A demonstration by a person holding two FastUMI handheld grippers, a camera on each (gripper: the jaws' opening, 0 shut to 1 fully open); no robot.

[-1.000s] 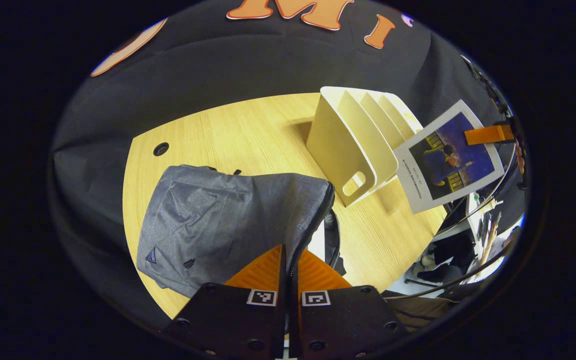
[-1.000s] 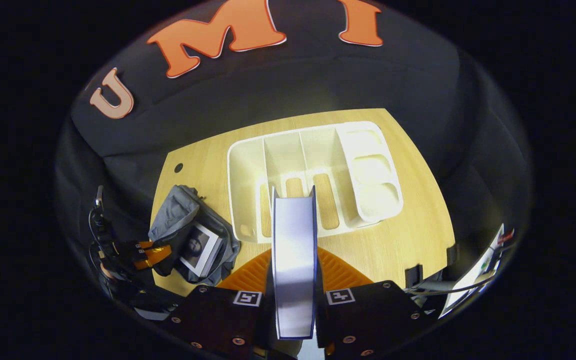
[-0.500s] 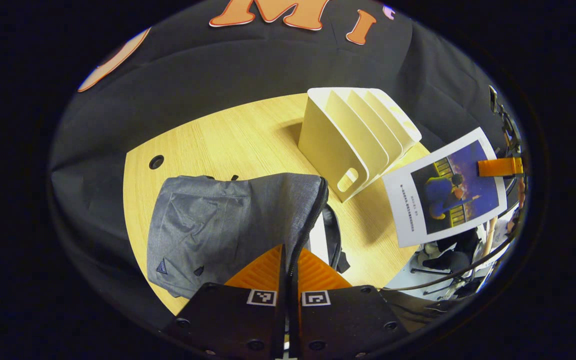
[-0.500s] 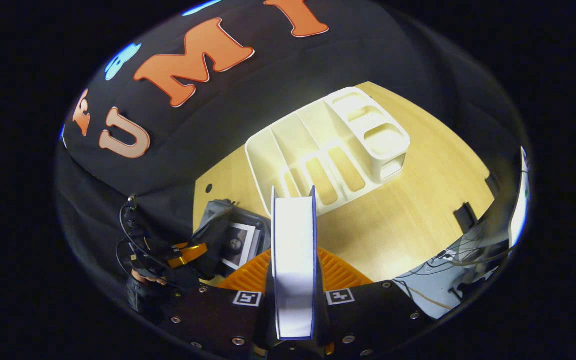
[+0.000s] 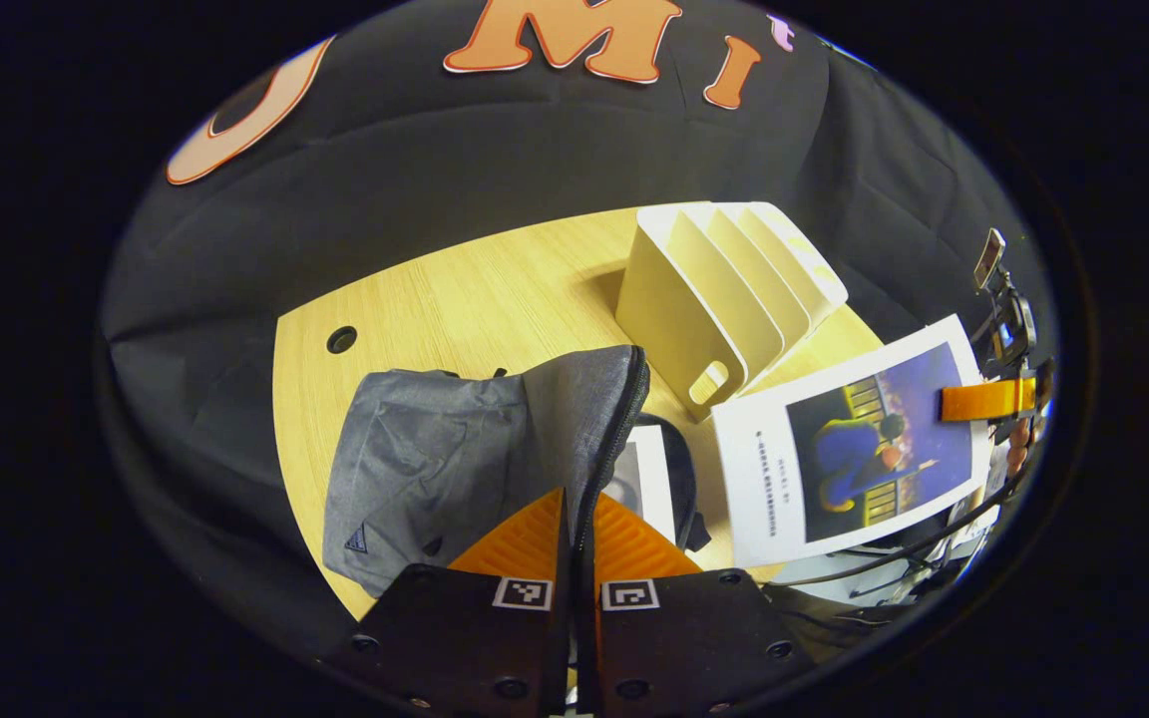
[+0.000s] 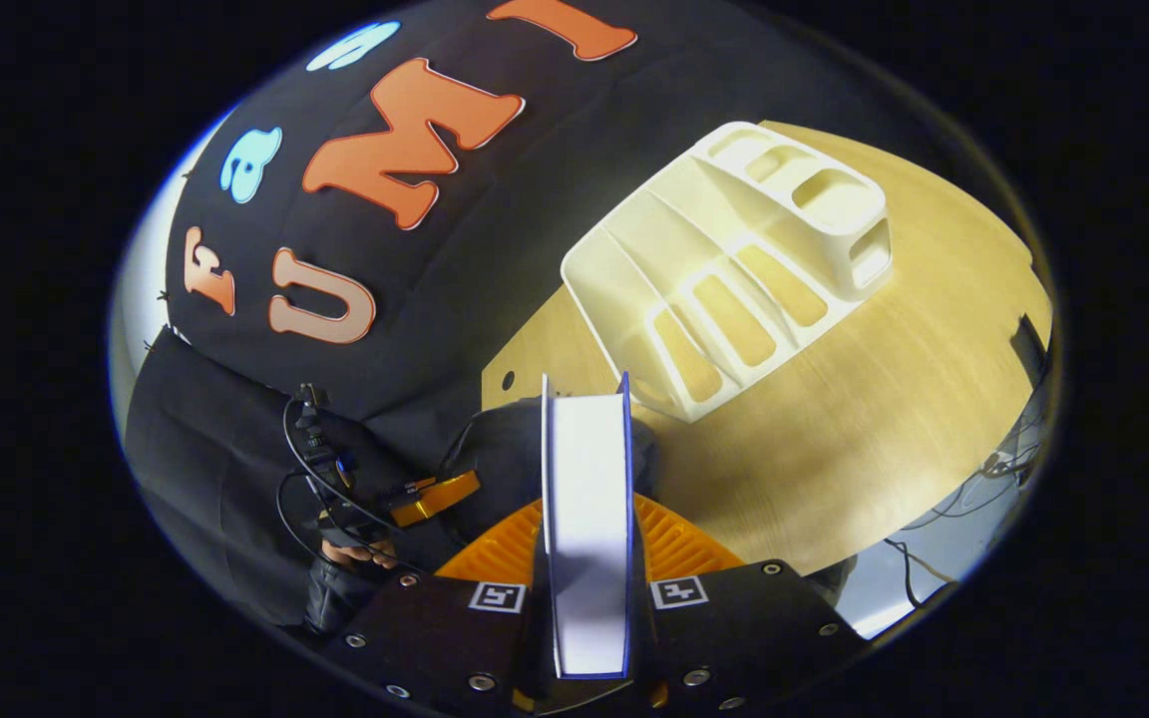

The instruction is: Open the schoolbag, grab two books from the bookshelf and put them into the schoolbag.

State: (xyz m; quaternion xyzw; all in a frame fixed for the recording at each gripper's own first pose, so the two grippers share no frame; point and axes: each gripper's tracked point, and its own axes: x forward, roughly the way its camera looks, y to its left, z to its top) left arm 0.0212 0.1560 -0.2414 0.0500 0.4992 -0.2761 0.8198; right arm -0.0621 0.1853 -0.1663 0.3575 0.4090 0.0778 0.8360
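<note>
The left claw (image 5: 574,519) pinches the grey schoolbag's (image 5: 435,459) zipper edge, lifting it open, while the right claw (image 6: 586,529) grips a book (image 6: 586,519) just beside that opening.

No wording could be read anywhere. A line of small print ran down the white margin of the book (image 5: 849,439) cover seen in the left gripper view, too fine to make out. A small triangular badge (image 5: 356,539) sat on the grey schoolbag (image 5: 435,459), its mark illegible. Square black-and-white coded markers (image 5: 522,593) stood on the gripper bodies in both views, bearing patterns rather than letters or numbers.
</note>
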